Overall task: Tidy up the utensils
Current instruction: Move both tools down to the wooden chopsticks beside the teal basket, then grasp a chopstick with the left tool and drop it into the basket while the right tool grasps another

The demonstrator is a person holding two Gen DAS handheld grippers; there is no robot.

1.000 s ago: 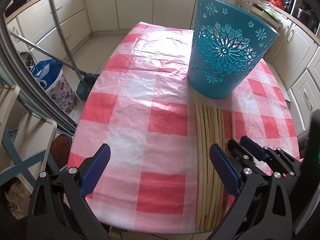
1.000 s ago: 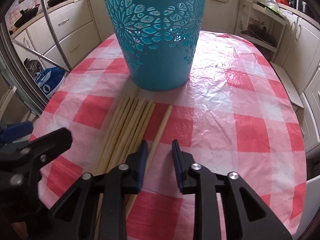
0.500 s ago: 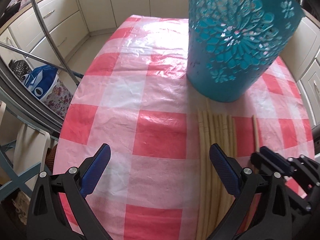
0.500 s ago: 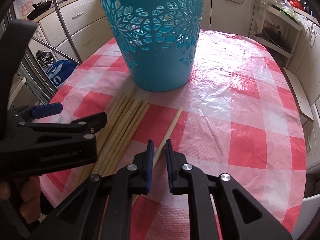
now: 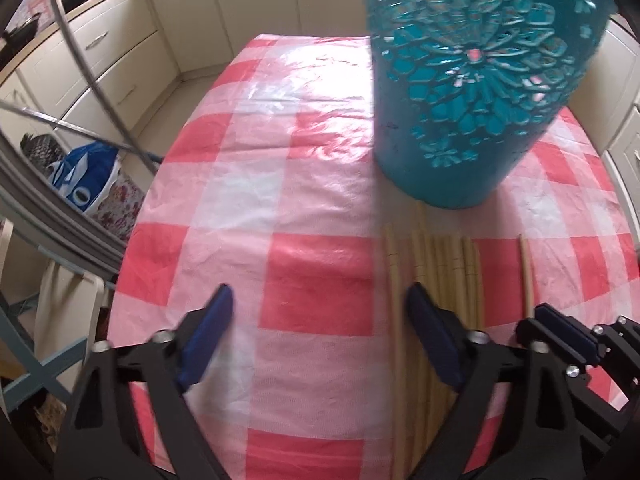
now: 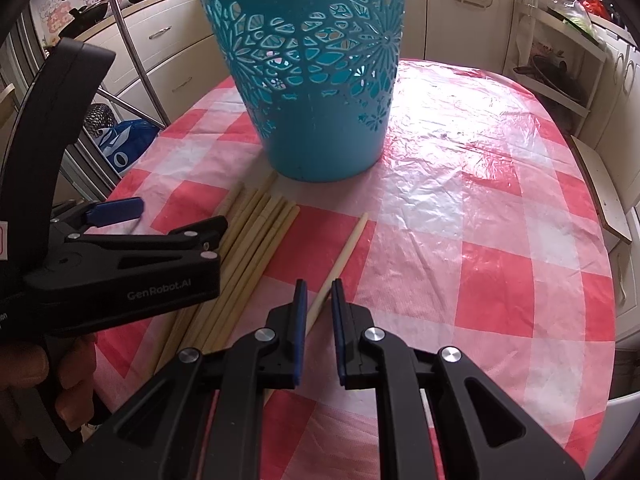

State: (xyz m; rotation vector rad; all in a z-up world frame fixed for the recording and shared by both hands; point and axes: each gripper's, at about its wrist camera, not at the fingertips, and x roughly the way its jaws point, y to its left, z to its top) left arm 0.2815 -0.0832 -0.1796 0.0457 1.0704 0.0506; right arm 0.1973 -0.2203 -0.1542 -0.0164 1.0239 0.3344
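A tall teal cut-out basket [image 5: 472,92] [image 6: 316,80] stands upright on the red-checked table. A bundle of wooden chopsticks [image 5: 448,264] [image 6: 260,232] lies flat in front of it. My left gripper [image 5: 320,304] hovers low over the bundle's left side and its jaws are closing. The leftmost chopstick [image 5: 394,280] lies between them, untouched, and the rest run under the right finger. One single chopstick [image 6: 348,244] [image 5: 526,268] lies apart to the right, resting on the cloth. My right gripper [image 6: 319,304] is nearly closed around its near end.
The tablecloth [image 6: 480,240] is crinkled plastic, and the table's rounded edge runs close at left and right. Cream kitchen cabinets [image 5: 120,52] surround the table. A blue bag [image 5: 86,176], metal poles and a chair stand off the left edge. A hand [image 6: 60,376] holds the left gripper.
The left gripper moved forward and down toward the bundle, and its jaws narrowed. The right gripper's jaws closed in on the single chopstick, which now lies apart from the bundle.
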